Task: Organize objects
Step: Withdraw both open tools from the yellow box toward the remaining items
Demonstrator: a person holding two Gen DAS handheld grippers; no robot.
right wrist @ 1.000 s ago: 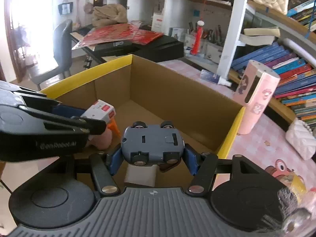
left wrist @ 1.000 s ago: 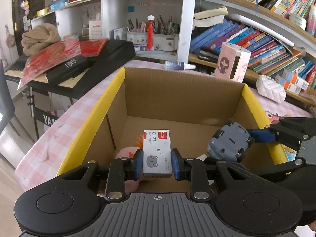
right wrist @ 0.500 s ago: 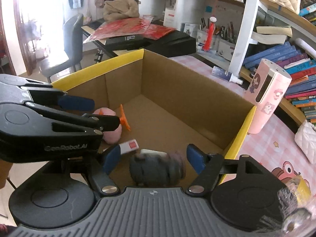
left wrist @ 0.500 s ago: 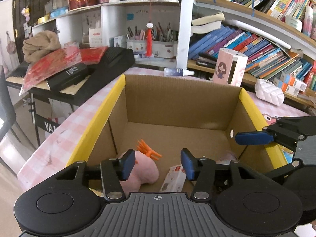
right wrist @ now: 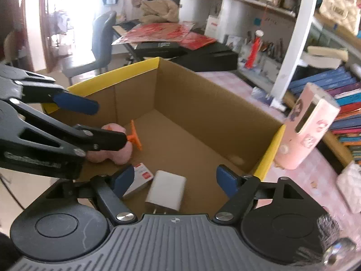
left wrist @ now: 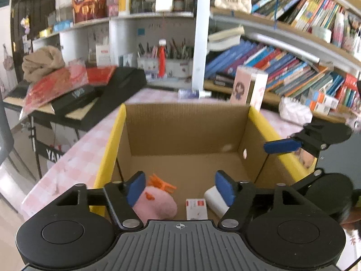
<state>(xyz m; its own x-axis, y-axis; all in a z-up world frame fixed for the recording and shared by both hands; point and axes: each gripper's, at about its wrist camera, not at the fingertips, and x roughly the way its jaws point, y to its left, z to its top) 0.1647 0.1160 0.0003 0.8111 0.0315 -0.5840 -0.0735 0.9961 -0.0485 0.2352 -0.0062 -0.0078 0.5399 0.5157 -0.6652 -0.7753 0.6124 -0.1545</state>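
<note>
Inside cardboard box (left wrist: 185, 133): pink plush (left wrist: 155, 205), staple box (left wrist: 195, 207), white charger (right wrist: 167, 189); both grippers' jaws opening, empty.

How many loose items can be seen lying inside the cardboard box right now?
3. A pink plush toy lies by the left wall, a small red-and-white staples box at the near middle, and a white charger plug just right of it. The near floor is hidden, so others may be there.
</note>
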